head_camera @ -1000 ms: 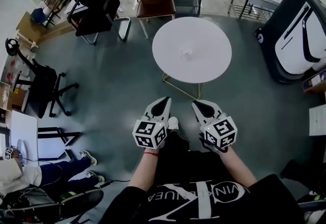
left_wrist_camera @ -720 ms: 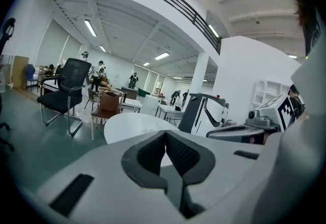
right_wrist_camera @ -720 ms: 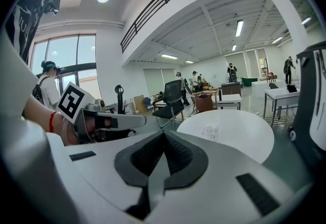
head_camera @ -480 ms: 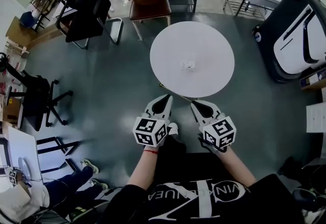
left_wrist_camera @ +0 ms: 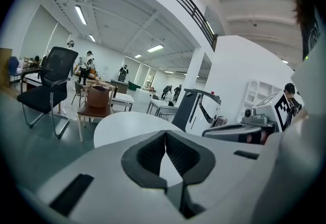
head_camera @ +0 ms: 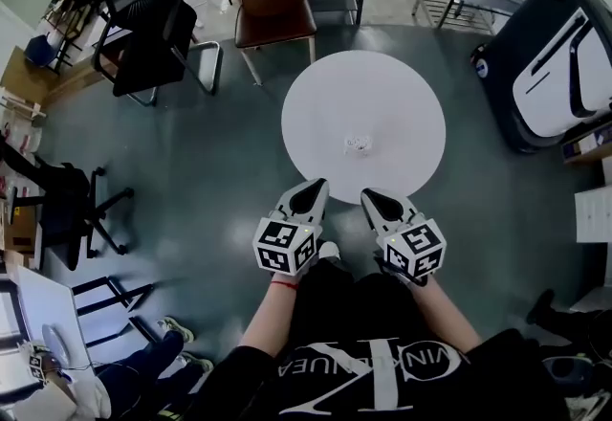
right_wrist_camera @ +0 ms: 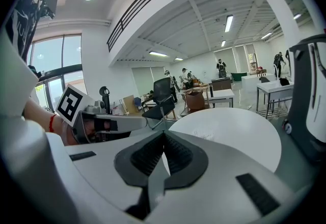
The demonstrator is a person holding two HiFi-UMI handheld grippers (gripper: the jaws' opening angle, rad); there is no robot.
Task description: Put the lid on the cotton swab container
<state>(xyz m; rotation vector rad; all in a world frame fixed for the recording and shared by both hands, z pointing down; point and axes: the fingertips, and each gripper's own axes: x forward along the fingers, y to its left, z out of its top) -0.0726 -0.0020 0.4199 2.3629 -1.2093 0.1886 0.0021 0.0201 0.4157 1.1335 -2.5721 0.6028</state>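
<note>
Nothing's been picked up yet; both tools are held low in front of the body. The left gripper (head_camera: 315, 189) is seen fully closed, dark ribbed pads pressed together with nothing between them. The same is seen on the right gripper (head_camera: 372, 196), so both would need opening before anything gets grabbed.

The cotton swab container (head_camera: 358, 144) is sat on the round white table (head_camera: 325, 84), just on the near side of the middle and well ahead of both tips. It reads as a small clear plastic thing; whether the lid is lying beside it can't be made out at this size.

What could go wrong: light clear plastic on a smooth tabletop is easily skidded or tipped if nudged by a closed tip, and swabs could get spilled. A thin lid lying flat would be hard to pinch with blunt jaws, and it could be set on crooked if the container isn't steadied by the other gripper.

The gripper shells look like smooth grey plastic, wedge-shaped; the pads look rubbery and grooved.
</note>
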